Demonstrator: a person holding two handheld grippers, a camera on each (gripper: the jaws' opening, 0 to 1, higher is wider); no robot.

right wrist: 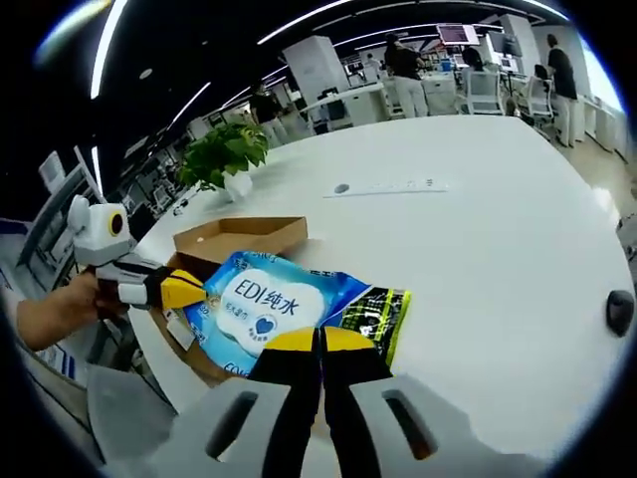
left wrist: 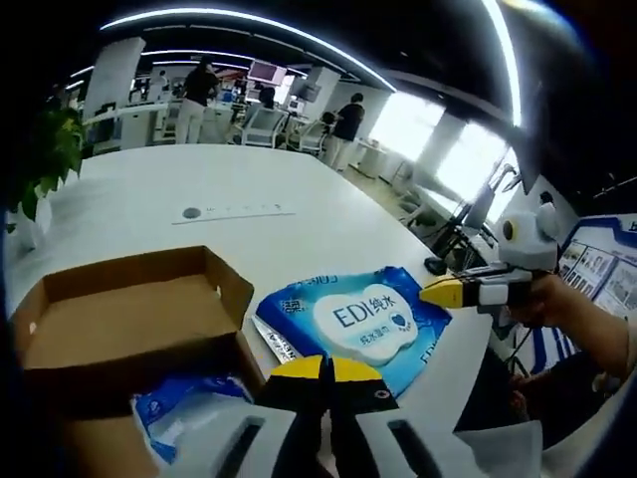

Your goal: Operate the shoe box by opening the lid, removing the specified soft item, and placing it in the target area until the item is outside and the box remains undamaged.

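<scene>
Nearest us, our left claw (left wrist: 324, 369) sits pressed together, holding nothing. Leftward, the shoe box (left wrist: 119, 329) stands open; the wipes pack (left wrist: 363, 319) lies beside it on the tabletop (left wrist: 299, 189). Soft, slick and light, we judge; pinch an edge seam. Our right claw (right wrist: 320, 341) is likewise closed, empty.

You have a broad white table (left wrist: 299, 199) under everything. A round grey inset (left wrist: 192, 213) sits in its top, with a thin pale strip (left wrist: 244, 213) lying just beside it. A leafy potted plant (right wrist: 224, 154) stands at the table edge in a white pot. A small dark object (right wrist: 619, 311) rests on the table, well apart from the plant; too blurred to name. Beyond you, people (left wrist: 199, 90) stand among desks and office chairs (right wrist: 485, 90). Bright windows (left wrist: 438, 139) and long ceiling light strips (left wrist: 249, 25).
</scene>
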